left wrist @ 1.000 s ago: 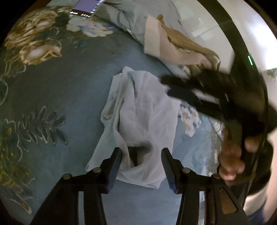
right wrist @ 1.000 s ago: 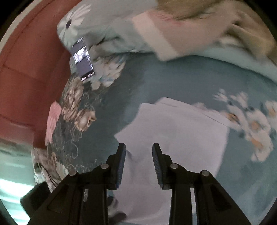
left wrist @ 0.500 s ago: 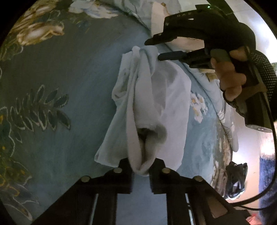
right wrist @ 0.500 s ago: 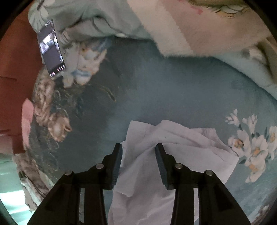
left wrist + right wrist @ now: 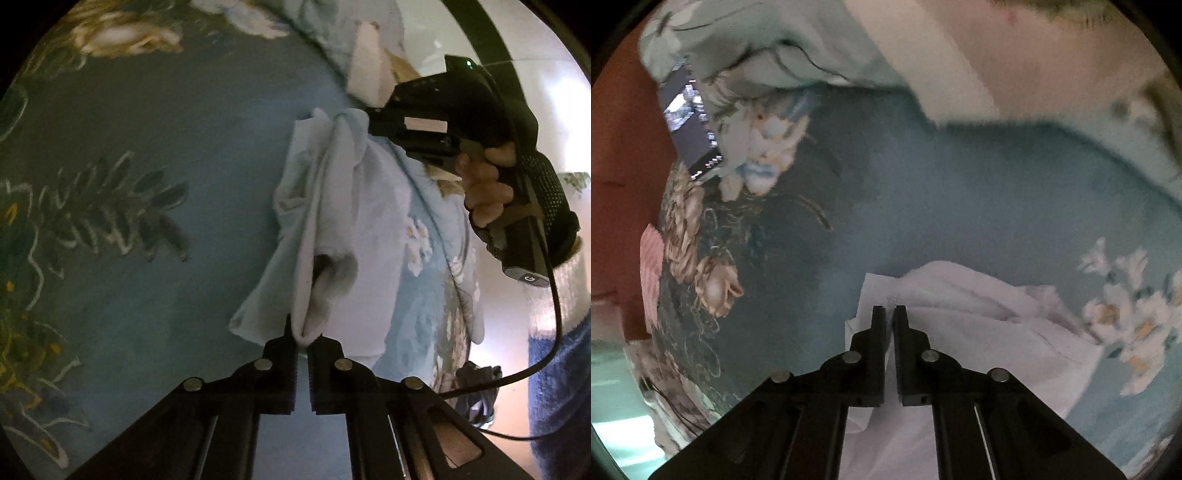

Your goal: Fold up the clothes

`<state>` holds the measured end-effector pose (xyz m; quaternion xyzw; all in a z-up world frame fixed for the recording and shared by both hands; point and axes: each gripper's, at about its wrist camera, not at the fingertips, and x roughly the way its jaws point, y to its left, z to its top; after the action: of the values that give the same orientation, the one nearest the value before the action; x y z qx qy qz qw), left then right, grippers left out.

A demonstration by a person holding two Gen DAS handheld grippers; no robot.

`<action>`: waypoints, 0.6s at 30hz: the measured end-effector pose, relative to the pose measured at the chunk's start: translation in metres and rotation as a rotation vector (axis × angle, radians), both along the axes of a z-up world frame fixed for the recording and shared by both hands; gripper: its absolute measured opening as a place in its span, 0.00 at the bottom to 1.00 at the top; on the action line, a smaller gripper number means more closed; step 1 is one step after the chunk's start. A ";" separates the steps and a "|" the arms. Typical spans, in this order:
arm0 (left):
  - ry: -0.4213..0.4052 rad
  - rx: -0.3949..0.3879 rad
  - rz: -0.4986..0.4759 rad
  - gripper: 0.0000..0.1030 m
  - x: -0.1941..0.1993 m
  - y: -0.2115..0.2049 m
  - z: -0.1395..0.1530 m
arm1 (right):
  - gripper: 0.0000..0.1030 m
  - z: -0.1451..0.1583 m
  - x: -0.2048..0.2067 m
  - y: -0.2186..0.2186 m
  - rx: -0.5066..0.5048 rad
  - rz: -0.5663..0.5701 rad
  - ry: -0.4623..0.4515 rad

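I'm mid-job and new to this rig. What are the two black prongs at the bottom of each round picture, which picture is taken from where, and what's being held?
There is no robot arm here. A person holds one pair of black tongs in each hand, and a fisheye camera on each looks forward along its two fingers. One picture is from the left tongs, the other from the right tongs. Both are shut on the same pale blue garment, one at each end, pinching a bunched fold. The left view also shows the person's hand gripping the right tool. The garment lies on a blue floral bedspread. Also there: a phone with a lit screen and a crumpled quilt.
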<state>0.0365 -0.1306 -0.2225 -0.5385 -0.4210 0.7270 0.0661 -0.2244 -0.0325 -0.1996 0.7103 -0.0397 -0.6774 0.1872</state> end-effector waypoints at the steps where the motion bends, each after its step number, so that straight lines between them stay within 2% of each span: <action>1: -0.003 -0.003 0.002 0.05 0.000 0.001 -0.001 | 0.04 -0.006 0.000 -0.001 0.001 -0.011 -0.012; 4: -0.016 -0.016 0.002 0.05 0.000 0.001 -0.003 | 0.05 -0.012 0.002 -0.007 0.005 -0.013 -0.019; 8: -0.012 0.005 0.013 0.05 0.003 -0.005 -0.001 | 0.10 0.003 0.002 -0.008 -0.041 0.018 -0.006; 10: 0.014 0.015 0.007 0.05 0.006 -0.006 0.005 | 0.32 0.021 0.006 -0.001 -0.099 0.026 0.028; 11: 0.027 0.006 -0.002 0.05 0.007 -0.006 0.011 | 0.35 0.031 0.009 0.004 -0.129 0.028 0.049; 15: 0.065 -0.049 -0.008 0.11 0.008 -0.015 0.034 | 0.41 0.061 0.037 0.055 -0.224 0.003 0.148; 18: 0.072 -0.094 -0.008 0.16 -0.003 -0.018 0.045 | 0.42 0.047 0.078 0.114 -0.227 -0.074 0.147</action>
<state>0.0335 -0.1481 -0.1771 -0.5160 -0.3817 0.7646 0.0590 -0.1467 0.0816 -0.1522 0.6309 -0.1284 -0.7252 0.2439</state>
